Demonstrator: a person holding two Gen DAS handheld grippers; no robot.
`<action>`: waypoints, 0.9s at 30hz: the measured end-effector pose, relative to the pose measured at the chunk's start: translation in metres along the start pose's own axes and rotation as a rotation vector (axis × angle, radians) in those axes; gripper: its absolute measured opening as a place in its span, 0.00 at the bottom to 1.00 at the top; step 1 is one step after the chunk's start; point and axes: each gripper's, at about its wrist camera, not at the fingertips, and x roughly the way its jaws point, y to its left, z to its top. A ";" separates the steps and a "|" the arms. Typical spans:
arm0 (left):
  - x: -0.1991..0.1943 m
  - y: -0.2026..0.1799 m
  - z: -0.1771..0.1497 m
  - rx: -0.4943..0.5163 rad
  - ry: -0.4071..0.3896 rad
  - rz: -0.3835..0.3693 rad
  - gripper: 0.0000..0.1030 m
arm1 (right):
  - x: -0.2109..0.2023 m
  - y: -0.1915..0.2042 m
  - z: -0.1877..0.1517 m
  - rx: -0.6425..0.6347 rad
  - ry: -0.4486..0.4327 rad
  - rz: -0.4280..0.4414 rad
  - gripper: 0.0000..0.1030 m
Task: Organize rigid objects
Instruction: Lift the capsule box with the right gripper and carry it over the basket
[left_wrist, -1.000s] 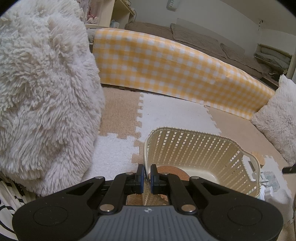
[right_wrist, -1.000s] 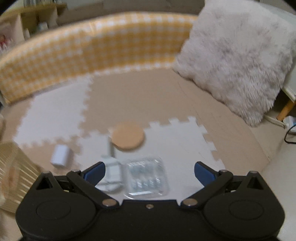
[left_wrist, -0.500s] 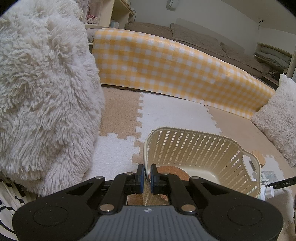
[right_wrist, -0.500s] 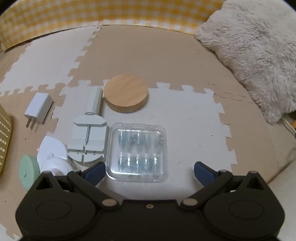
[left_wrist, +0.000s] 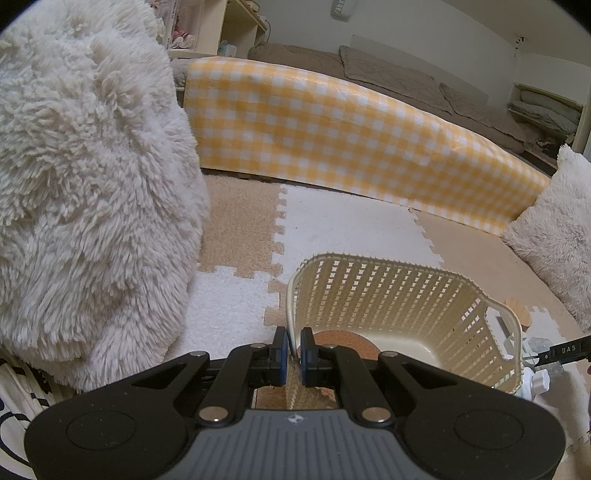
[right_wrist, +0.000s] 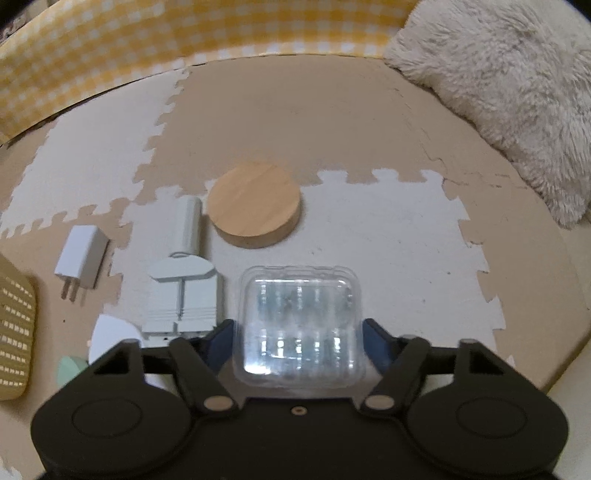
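Observation:
My left gripper (left_wrist: 292, 349) is shut on the near rim of a cream slotted basket (left_wrist: 402, 295); a brown cork disc (left_wrist: 347, 338) lies inside. My right gripper (right_wrist: 297, 334) is open, its blue-padded jaws on either side of a clear plastic case (right_wrist: 300, 325) that lies on the mat; I cannot tell whether the pads touch it. Beyond the case lie a round wooden disc (right_wrist: 255, 203), a white tube (right_wrist: 187, 225), a pale grey tool (right_wrist: 184, 295) and a white charger plug (right_wrist: 81, 258).
A fluffy white cushion (left_wrist: 85, 206) stands left of the basket and another (right_wrist: 509, 88) at the right. A yellow checked barrier (left_wrist: 340, 136) runs along the back. A white disc (right_wrist: 110, 336) and a green disc (right_wrist: 70, 369) lie near the basket edge (right_wrist: 14, 328).
My right gripper has dropped toward the mat and moved forward; the clear case now sits between its jaws, which have narrowed. The left gripper and basket have not moved.

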 end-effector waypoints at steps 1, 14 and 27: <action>0.000 0.000 0.000 0.000 0.000 0.000 0.06 | -0.001 0.000 0.000 0.004 0.003 -0.003 0.71; 0.002 0.000 0.000 0.007 -0.004 0.001 0.06 | -0.053 0.009 0.000 0.071 -0.123 -0.016 0.71; 0.001 -0.001 0.000 -0.001 -0.001 -0.005 0.06 | -0.137 0.112 0.005 -0.029 -0.277 0.259 0.71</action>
